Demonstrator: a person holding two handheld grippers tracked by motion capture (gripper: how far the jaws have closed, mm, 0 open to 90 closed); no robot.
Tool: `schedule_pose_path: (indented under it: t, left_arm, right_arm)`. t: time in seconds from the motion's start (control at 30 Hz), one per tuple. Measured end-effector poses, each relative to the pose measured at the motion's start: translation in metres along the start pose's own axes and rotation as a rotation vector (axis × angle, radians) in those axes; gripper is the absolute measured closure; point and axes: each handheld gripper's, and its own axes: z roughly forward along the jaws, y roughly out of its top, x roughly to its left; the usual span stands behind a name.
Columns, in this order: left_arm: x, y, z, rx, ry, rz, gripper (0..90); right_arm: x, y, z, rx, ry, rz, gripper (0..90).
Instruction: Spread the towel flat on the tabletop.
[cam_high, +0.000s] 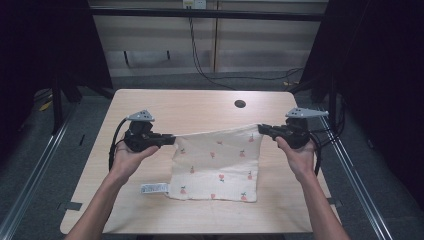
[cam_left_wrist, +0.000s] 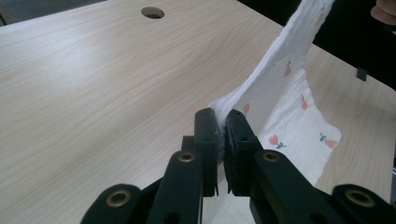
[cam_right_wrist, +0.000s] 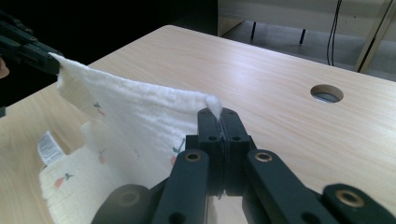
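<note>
Wooden table (cam_high: 150, 210) sits mid-frame. Left gripper (cam_high: 173, 139) and right gripper (cam_high: 260, 129) each pinch a top corner of the white cloth (cam_high: 215, 165), jaws squeezed tight.

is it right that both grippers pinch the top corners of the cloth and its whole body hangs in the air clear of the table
Not quite. Both the left gripper and right gripper do pinch the top corners of the cloth, but its lower part lies on the table, not in the air. The high view shows it.
</note>
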Motion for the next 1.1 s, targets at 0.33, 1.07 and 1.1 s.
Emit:
schedule_pose_path:
  t: [0.33, 1.07, 1.1]
  left_arm:
    - [0.022, 0.000, 0.015, 0.019, 0.046, -0.022, 84.9]
    - [0.046, -0.019, 0.037, -0.020, 0.047, -0.120, 70.9]
    - [0.045, -0.023, 0.036, -0.017, 0.046, -0.120, 70.9]
  right_arm:
    - [-0.018, 0.004, 0.032, 0.036, -0.043, 0.005, 89.5]
    - [-0.048, -0.010, 0.059, 0.131, -0.168, 0.083, 53.4]
    - [-0.045, -0.012, 0.056, 0.132, -0.157, 0.075, 53.3]
